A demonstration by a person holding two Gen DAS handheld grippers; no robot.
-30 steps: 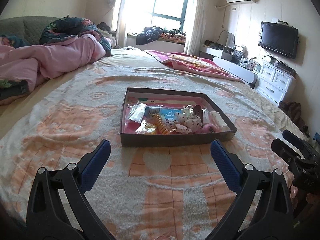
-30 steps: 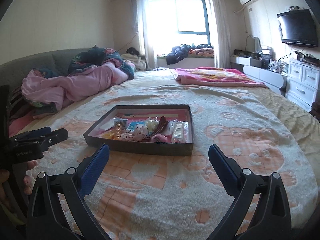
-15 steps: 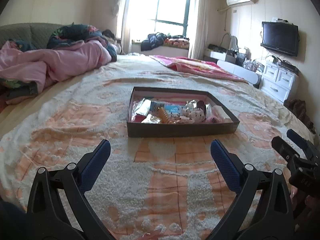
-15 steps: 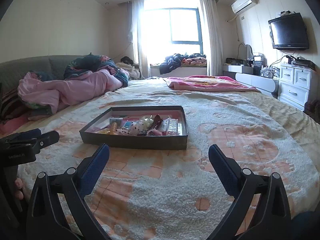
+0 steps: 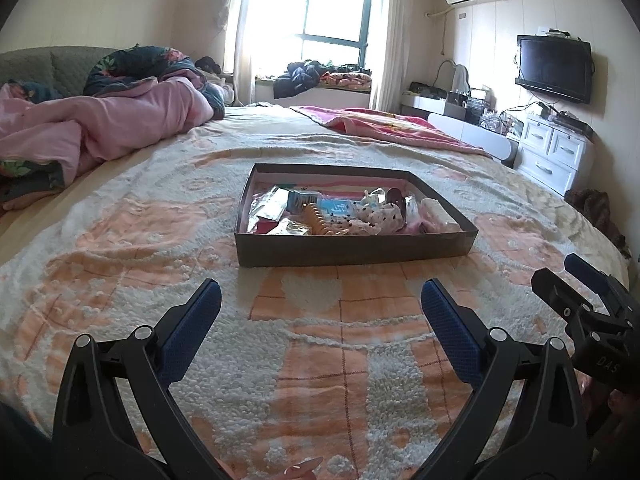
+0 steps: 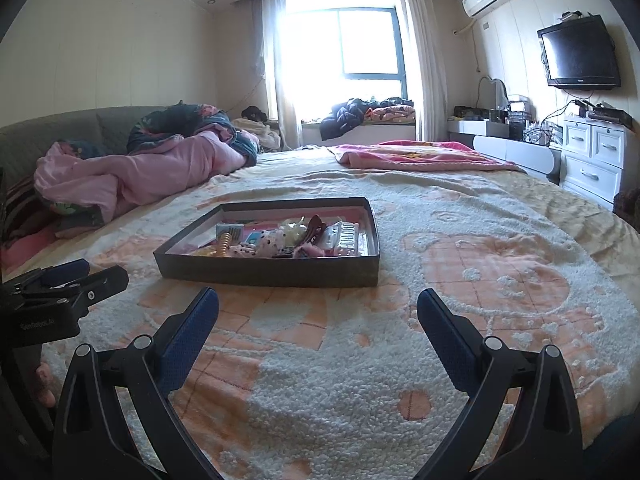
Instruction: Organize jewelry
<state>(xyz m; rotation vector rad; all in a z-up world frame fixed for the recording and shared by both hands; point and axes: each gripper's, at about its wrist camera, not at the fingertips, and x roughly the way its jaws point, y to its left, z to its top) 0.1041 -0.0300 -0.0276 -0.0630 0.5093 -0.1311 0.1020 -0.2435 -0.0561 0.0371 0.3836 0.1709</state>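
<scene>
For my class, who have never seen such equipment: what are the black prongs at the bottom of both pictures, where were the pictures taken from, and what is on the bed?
Each picture comes from a camera fixed on a hand-held gripper, looking along its two blue-padded fingers. The left gripper and the right gripper both stand open and hold nothing. Ahead, on the blanket, sits a shallow dark box of mixed hair accessories and small packets, including an orange claw clip.
</scene>
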